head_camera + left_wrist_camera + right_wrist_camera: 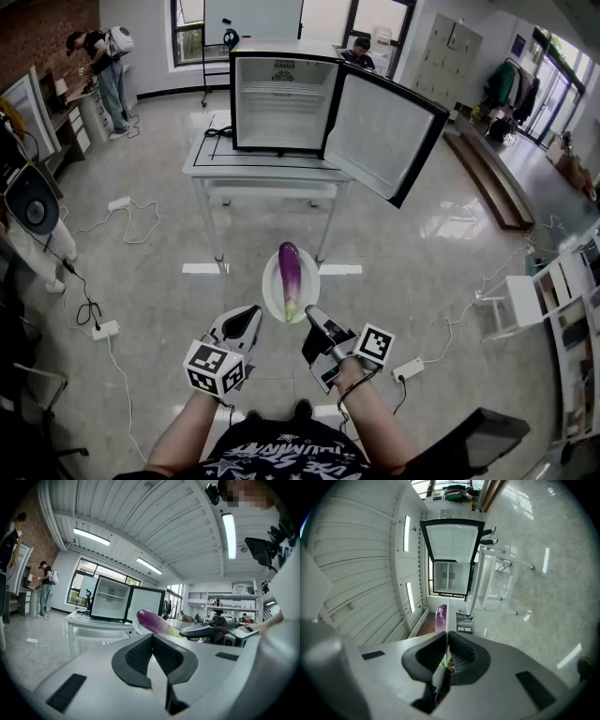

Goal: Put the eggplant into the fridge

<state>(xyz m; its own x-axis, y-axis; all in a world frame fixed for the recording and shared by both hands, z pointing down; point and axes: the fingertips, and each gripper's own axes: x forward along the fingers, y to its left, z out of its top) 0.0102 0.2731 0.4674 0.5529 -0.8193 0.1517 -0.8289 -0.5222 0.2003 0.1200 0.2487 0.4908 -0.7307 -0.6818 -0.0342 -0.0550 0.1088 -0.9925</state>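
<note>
A purple eggplant (290,272) with a green stem end lies on a white plate (270,281) held in the air in front of the table. My right gripper (311,315) is shut on the plate's near rim; in the right gripper view the thin plate edge (446,620) runs between the jaws (446,637), with the eggplant (440,615) beyond. My left gripper (251,317) is shut and empty, just left of the plate. From it I see the eggplant (154,620) past its tips (152,637). The small fridge (281,98) stands open on the white table (262,169).
The fridge door (380,131) swings out to the right past the table edge. Cables and a power strip (105,329) lie on the floor at left, another (409,370) at right. A shelf unit (562,300) stands far right. People are at the back of the room.
</note>
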